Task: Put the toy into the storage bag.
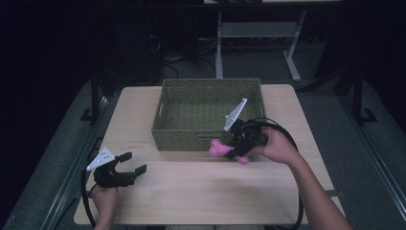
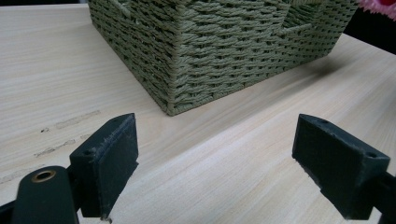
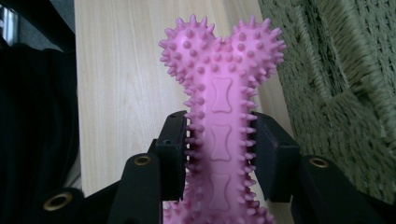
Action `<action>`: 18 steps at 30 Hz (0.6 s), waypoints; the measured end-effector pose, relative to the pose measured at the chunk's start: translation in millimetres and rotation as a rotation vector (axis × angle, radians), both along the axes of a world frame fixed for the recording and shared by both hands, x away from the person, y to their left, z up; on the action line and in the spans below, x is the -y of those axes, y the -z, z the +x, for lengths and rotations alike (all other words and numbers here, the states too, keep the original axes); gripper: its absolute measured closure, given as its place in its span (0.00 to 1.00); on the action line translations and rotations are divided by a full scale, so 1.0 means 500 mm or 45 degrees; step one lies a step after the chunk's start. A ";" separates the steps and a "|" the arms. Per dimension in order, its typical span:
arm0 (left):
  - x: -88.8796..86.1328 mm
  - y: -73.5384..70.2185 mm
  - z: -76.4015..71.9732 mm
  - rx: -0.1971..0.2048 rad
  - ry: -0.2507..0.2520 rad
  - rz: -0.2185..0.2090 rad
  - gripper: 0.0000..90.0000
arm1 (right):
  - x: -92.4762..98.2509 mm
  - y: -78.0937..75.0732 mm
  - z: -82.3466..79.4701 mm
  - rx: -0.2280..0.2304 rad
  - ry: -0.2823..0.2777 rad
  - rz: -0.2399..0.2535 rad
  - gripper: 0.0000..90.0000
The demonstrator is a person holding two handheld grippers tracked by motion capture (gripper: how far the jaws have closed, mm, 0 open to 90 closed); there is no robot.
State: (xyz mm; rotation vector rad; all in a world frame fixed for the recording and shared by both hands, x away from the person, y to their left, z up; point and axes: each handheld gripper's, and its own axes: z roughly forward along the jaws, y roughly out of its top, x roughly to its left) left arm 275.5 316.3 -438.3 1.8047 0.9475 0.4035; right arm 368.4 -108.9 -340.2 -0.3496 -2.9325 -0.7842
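Note:
A pink spiky bone-shaped toy (image 3: 220, 100) is clamped at its shaft between the black jaws of my right gripper (image 3: 219, 154). In the high view this toy (image 1: 218, 148) hangs just in front of the near wall of a green woven basket (image 1: 191, 136), with my right gripper (image 1: 234, 146) shut on it and a hand behind it. My left gripper (image 1: 133, 163) rests at the table's near left, jaws wide apart with nothing between them. In the left gripper view its fingers (image 2: 109, 161) frame bare wood, and the basket's corner (image 2: 187, 70) stands beyond.
The light wooden table (image 1: 201, 191) has bare room in front of the basket and between the two hands. The basket's inside (image 1: 206, 112) holds nothing that I can see. Dark floor and a desk frame (image 1: 258, 33) lie beyond the far edge.

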 end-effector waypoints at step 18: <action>0.005 0.000 0.001 0.002 0.005 0.012 0.15 | 0.014 -0.059 0.042 0.016 0.033 0.014 0.65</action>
